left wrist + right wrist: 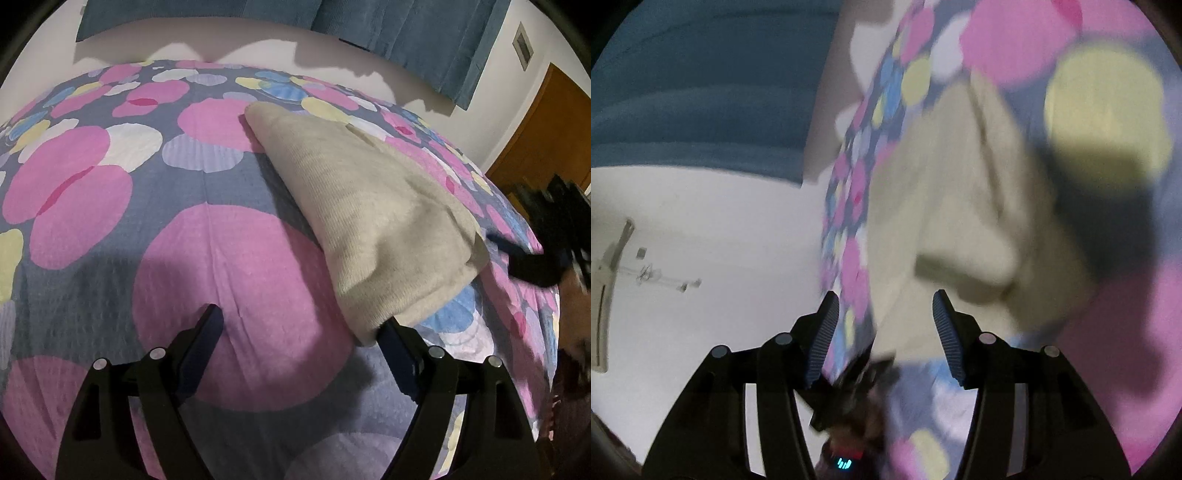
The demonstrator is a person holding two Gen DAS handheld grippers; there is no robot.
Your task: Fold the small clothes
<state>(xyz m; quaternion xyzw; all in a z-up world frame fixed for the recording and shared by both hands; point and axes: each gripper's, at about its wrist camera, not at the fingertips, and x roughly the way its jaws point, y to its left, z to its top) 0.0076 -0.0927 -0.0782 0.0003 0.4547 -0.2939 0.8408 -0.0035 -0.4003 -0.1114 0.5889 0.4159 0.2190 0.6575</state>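
A folded beige knit garment (pixel 354 206) lies on the bed's patterned cover (pixel 110 206), running from the middle toward the near right. My left gripper (pixel 301 319) is open just above the cover; its right finger (pixel 397 343) touches the garment's near corner. My right gripper (pixel 524 254) shows blurred at the right, at the garment's right corner. In the right wrist view, tilted and blurred, the right gripper (pixel 882 306) is open and empty with the beige garment (pixel 960 206) just ahead of it.
The cover has big pink, yellow and blue circles. A white wall (pixel 221 40) and teal curtains (pixel 406 26) are behind the bed. A wooden door (pixel 543 136) stands at the right. The bed's right edge drops off near the right gripper.
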